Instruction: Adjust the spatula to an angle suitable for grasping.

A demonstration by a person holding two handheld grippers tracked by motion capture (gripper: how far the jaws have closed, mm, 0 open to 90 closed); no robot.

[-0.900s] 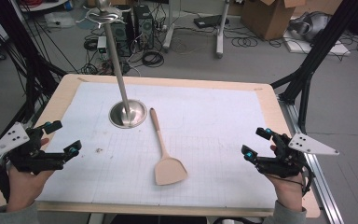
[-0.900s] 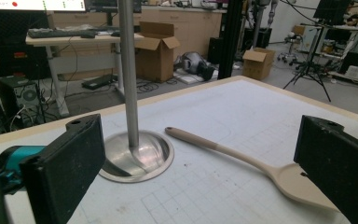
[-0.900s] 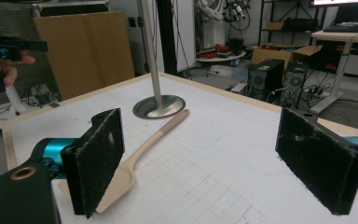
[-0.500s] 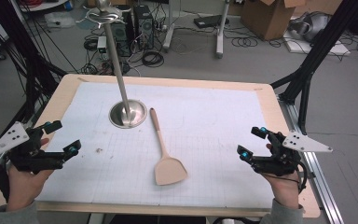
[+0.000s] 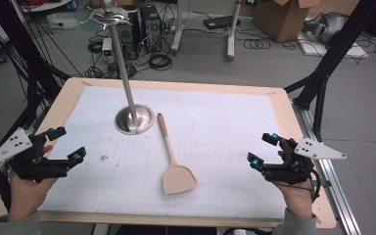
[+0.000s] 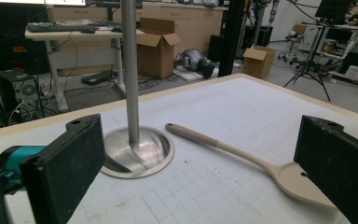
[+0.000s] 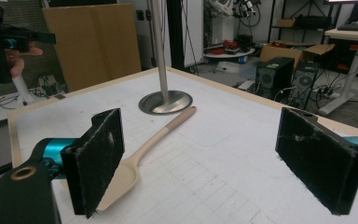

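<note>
A wooden spatula [image 5: 174, 160] lies flat mid-bench [image 5: 225, 93], its handle tip just beside the round base of a steel stand [image 5: 134, 119]. The left hand-held gripper [image 5: 64, 145] and right hand-held gripper [image 5: 263, 150] hover at either side, both released, jaws spread and empty.

The spatula [image 5: 173, 160] looks like matt, pale wood. The stand [image 5: 134, 119] at upper left is brushed, shiny metal. The table [image 5: 293, 122] has a wooden rim under matt gridded paper, possibly a mat.
</note>
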